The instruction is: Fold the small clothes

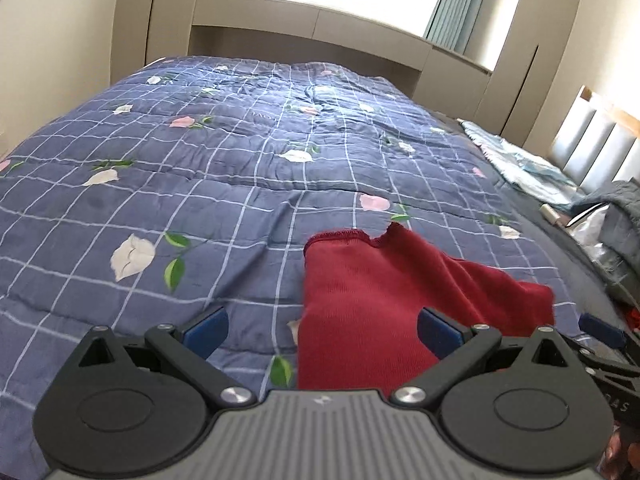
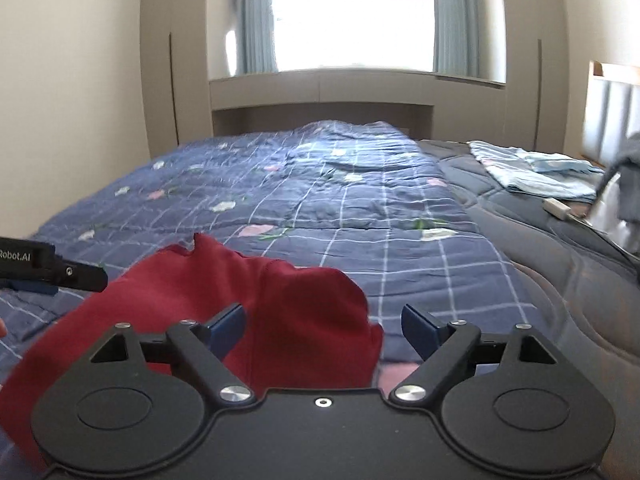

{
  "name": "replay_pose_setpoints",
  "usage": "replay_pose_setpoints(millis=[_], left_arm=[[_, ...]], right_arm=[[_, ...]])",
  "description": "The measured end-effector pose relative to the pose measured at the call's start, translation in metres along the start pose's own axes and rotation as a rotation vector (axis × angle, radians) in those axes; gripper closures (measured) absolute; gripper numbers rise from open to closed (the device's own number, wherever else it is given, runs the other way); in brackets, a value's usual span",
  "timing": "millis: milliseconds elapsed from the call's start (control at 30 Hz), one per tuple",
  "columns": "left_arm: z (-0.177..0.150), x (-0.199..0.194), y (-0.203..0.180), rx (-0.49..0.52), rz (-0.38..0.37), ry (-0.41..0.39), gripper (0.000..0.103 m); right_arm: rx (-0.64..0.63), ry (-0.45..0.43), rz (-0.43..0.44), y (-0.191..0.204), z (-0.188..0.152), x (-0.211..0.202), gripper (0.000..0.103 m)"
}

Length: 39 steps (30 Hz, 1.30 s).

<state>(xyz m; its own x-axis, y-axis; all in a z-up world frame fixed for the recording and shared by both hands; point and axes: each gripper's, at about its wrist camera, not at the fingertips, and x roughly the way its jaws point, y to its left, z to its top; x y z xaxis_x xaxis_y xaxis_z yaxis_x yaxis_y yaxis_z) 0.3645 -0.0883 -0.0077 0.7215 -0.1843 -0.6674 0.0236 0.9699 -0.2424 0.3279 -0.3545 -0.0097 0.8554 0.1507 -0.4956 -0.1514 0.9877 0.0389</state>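
Observation:
A small dark red knit garment (image 1: 380, 288) lies rumpled on the blue checked flower-print quilt (image 1: 200, 168), close in front of both grippers. My left gripper (image 1: 323, 332) is open just above it; its right blue pad (image 1: 440, 332) hangs over the cloth and its left pad over bare quilt. In the right wrist view the same garment (image 2: 240, 280) fills the lower left. My right gripper (image 2: 324, 330) is open above the garment's right edge, and nothing is pinched. A finger (image 2: 86, 276) of the left gripper shows at the far left.
A folded light blue cloth (image 2: 536, 176) and a small white box (image 2: 556, 207) lie on the dark grey mattress (image 2: 560, 280) at the right. A grey bundle (image 1: 624, 216) sits by the padded headboard (image 1: 592, 148). Wardrobes and a bright window stand beyond the bed.

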Motion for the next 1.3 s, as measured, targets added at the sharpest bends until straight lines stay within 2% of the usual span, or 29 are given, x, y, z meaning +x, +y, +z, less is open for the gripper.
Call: replay_pose_setpoints(millis=[233,500,600,967,1167,1300], left_arm=[[-0.003,0.022,-0.010,0.049,0.023,0.018,0.001],[-0.006,0.043,-0.017,0.072,0.053,0.046,0.001],[-0.010,0.052,-0.016,0.065,0.051,0.067,0.001],[-0.018,0.063,0.003,-0.038,-0.022,0.075,0.000],[-0.021,0.060,0.004,-0.041,-0.029,0.055,0.000],[-0.013,0.045,0.007,-0.058,-0.043,0.059,0.000]], right_arm=[[-0.014,0.008,-0.047,-0.006,0.003,0.030,0.016],[0.029,0.035,-0.192,-0.027,-0.013,0.055,0.018],[0.083,0.069,-0.173,-0.036,-0.021,0.065,0.017],[0.089,0.073,-0.201,-0.035,-0.025,0.071,0.009],[0.102,0.069,-0.204,-0.038,-0.026,0.071,0.003],[0.148,0.042,-0.171,-0.044,-0.025,0.062,0.002]])
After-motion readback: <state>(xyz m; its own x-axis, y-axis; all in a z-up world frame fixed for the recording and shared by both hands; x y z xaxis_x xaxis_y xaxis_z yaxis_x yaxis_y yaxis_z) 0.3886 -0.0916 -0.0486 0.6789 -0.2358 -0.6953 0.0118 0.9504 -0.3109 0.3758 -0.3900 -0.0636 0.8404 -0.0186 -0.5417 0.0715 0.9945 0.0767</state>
